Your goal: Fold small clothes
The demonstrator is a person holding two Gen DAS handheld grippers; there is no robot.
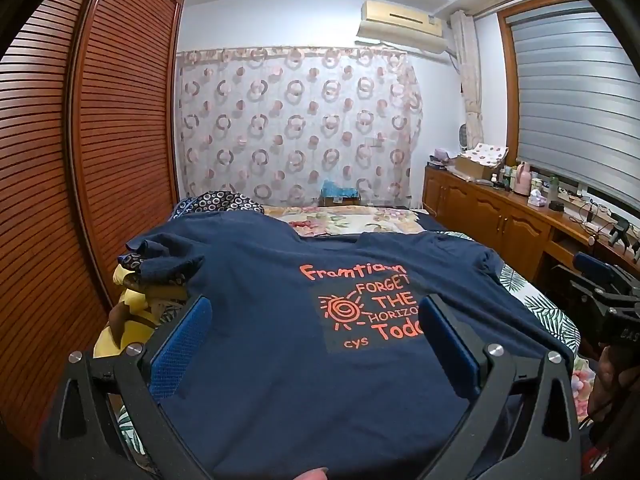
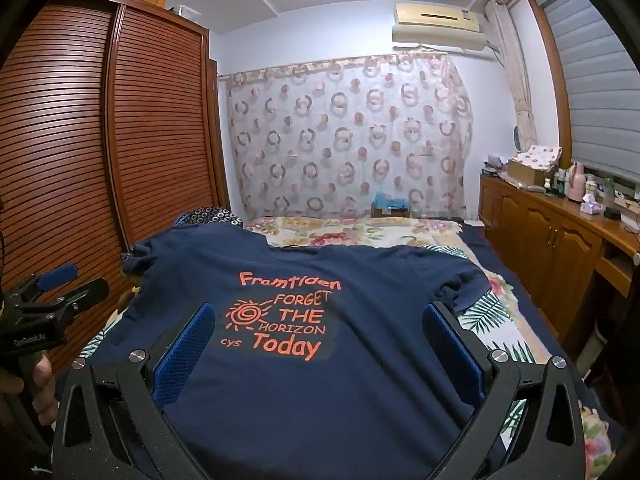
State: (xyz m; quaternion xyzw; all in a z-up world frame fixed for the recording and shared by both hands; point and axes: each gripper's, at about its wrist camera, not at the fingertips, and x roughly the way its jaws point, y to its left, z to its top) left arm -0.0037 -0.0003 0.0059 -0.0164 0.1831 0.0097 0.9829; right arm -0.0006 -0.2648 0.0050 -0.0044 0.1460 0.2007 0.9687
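A navy T-shirt point(image 1: 280, 380) point(image 2: 360, 400) with an orange "Forget the horizon today" print lies spread face up on the bed, collar toward the far end. Its left sleeve point(image 1: 168, 260) is bunched up. My left gripper point(image 1: 315, 300) hovers over the shirt's lower part, open wide, with nothing between its blue pads point(image 1: 180, 348). My right gripper point(image 2: 320, 306) stands the same way beside it, open, over the lower right of the shirt. Each gripper shows in the other's view: the right gripper point(image 1: 588, 276) at the right edge, the left gripper point(image 2: 76, 282) at the left edge.
A pile of yellow and patterned clothes point(image 1: 136, 304) lies on the bed at the shirt's left. A louvred wooden wardrobe point(image 1: 100, 160) runs close along the left. A wooden cabinet point(image 2: 560, 240) with bottles lines the right wall. Floral bedding point(image 2: 340, 232) lies beyond the collar.
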